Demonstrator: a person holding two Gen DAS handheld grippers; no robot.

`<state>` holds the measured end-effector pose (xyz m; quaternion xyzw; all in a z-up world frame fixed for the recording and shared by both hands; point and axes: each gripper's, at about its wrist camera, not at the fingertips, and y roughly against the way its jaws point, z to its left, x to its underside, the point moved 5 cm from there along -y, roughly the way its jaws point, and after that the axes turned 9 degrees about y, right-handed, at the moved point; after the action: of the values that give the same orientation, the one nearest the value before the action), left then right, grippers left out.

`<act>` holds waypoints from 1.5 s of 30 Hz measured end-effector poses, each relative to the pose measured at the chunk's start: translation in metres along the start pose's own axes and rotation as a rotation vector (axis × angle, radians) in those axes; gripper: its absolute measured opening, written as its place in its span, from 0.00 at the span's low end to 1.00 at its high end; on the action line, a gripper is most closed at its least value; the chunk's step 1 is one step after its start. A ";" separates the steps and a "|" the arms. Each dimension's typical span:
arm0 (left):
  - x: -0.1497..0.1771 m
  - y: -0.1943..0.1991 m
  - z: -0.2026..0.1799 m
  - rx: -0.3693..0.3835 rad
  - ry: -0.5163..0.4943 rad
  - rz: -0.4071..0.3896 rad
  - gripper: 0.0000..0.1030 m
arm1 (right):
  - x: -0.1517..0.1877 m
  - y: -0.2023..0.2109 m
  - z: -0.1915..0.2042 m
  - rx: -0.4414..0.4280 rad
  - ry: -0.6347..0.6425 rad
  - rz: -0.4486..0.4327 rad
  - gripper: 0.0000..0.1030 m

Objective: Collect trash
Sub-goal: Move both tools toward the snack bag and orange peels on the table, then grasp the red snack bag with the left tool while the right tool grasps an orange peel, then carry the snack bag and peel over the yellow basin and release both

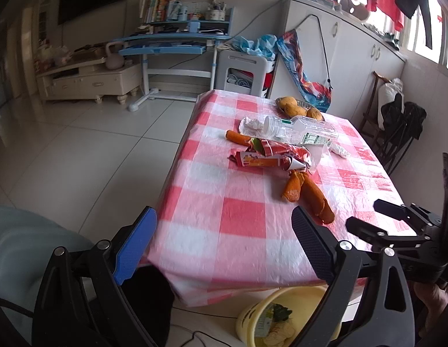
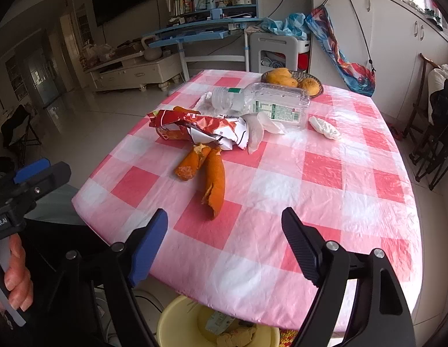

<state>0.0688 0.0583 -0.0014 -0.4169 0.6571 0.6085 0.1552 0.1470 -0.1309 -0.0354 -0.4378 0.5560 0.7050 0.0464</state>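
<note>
Trash lies on the pink checked table [image 1: 241, 217] [image 2: 325, 190]: orange peels [image 1: 307, 193] [image 2: 206, 173], a crumpled red snack wrapper [image 1: 270, 156] [image 2: 201, 127], an empty clear plastic bottle [image 1: 302, 130] [image 2: 261, 101], white tissue wads [image 1: 341, 151] [image 2: 323, 127] and clear plastic film [image 2: 257, 133]. A yellow bin [image 1: 284, 315] [image 2: 212, 326] holding some trash stands on the floor below the table's near edge. My left gripper [image 1: 224, 243] is open and empty over the near left corner. My right gripper [image 2: 224, 243] is open and empty over the near edge.
A bowl of mangoes [image 1: 299, 107] [image 2: 293, 81] sits at the table's far end. A blue desk [image 1: 172, 40], a white TV cabinet [image 1: 88, 81] and white cupboards [image 1: 354, 52] line the back. Folding chairs [image 2: 435, 133] stand to the right. Tiled floor [image 1: 94, 150] lies left.
</note>
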 end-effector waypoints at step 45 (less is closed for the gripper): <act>-0.032 -0.047 -0.035 0.316 -0.042 0.136 0.18 | -0.002 -0.008 -0.032 -0.180 -0.252 -0.047 0.21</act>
<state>0.1337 0.0420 -0.0028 -0.3290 0.7679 0.5155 0.1910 0.1707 -0.1531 -0.0396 -0.3609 0.4699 0.8002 0.0927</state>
